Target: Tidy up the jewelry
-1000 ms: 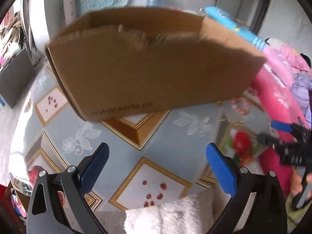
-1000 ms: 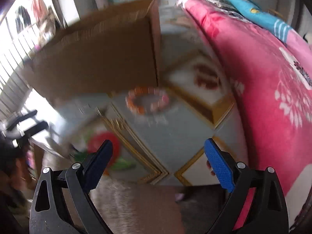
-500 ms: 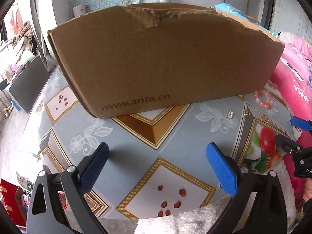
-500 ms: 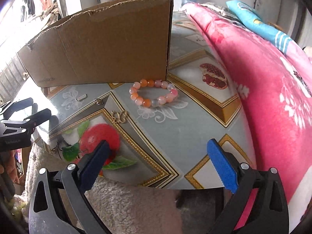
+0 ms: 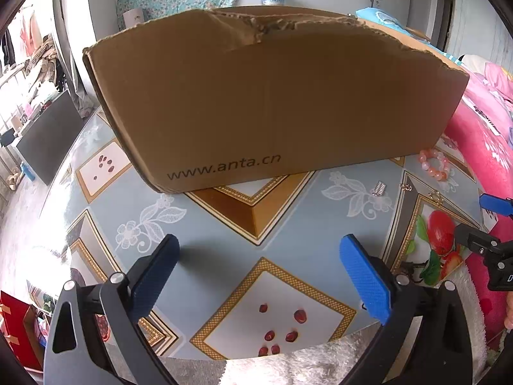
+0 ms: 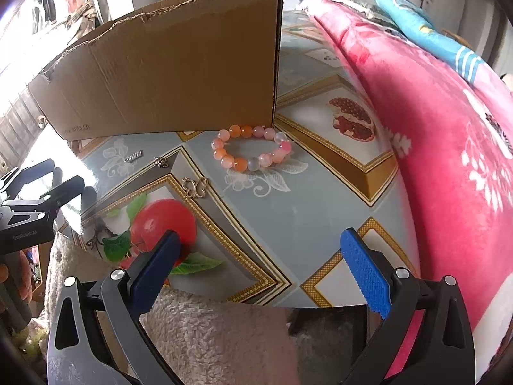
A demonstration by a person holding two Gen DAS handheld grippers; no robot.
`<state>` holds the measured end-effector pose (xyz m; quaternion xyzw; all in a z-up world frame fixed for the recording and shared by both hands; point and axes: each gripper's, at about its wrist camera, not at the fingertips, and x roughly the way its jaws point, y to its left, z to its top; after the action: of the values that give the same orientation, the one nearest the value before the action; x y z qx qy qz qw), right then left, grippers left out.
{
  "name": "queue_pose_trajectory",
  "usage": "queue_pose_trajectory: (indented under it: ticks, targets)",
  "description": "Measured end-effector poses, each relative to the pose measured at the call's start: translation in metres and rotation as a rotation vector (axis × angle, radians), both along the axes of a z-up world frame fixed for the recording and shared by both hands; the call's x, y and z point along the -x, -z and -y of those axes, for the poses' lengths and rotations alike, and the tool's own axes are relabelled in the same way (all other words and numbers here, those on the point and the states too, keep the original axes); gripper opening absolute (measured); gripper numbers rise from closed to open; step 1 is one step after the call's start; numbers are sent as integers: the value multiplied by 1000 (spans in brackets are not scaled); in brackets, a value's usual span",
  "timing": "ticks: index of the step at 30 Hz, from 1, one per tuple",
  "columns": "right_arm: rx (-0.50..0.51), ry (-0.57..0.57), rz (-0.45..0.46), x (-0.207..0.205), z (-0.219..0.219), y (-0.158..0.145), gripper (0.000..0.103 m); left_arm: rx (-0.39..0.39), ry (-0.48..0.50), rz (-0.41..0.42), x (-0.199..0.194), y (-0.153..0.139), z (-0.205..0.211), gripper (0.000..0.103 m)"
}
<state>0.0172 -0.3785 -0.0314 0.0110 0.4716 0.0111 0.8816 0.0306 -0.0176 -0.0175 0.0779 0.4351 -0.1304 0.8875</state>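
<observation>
Jewelry lies scattered on the desk (image 6: 288, 211), and we hold both claws above its near edge with nothing in them. Our left claw (image 5: 261, 276) is spread wide over a white panel printed with red seeds. Our right claw (image 6: 261, 266) is spread just as wide, its left finger over a printed red apple; a fuzzy white cloth (image 6: 208, 330) sits just below it at the desk's edge.

Beyond the right claw we see a gold butterfly-shaped piece (image 6: 195, 186) lying flat near the apple print. A little farther sit a small gold clasp (image 6: 160, 161) and, left of it, a short silver bar (image 6: 133, 156), each apart from the others. To their right a pink and orange bead bracelet (image 6: 251, 148) lies flat in a ring, its far beads touching or just beside the corner of a cardboard box (image 5: 272, 106). The box stands on the desk behind all of these, its top edge torn. A pink blanket (image 6: 433, 122) runs along the desk's right side.
</observation>
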Motion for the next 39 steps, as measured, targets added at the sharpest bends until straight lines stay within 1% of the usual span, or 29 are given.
queue_pose_trajectory:
  ticks: [16,22,39]
  targets:
    - [-4,5,-23,-6,3,1,95,-5,2,-18,-2,-1,1,98]
    - [-4,10,-47,-9,2,2,95,-6,3,-23,-5,-1,2,98]
    - [-3,21,-50,-11,1,2,95,-12,13,-42,-5,0,1,98]
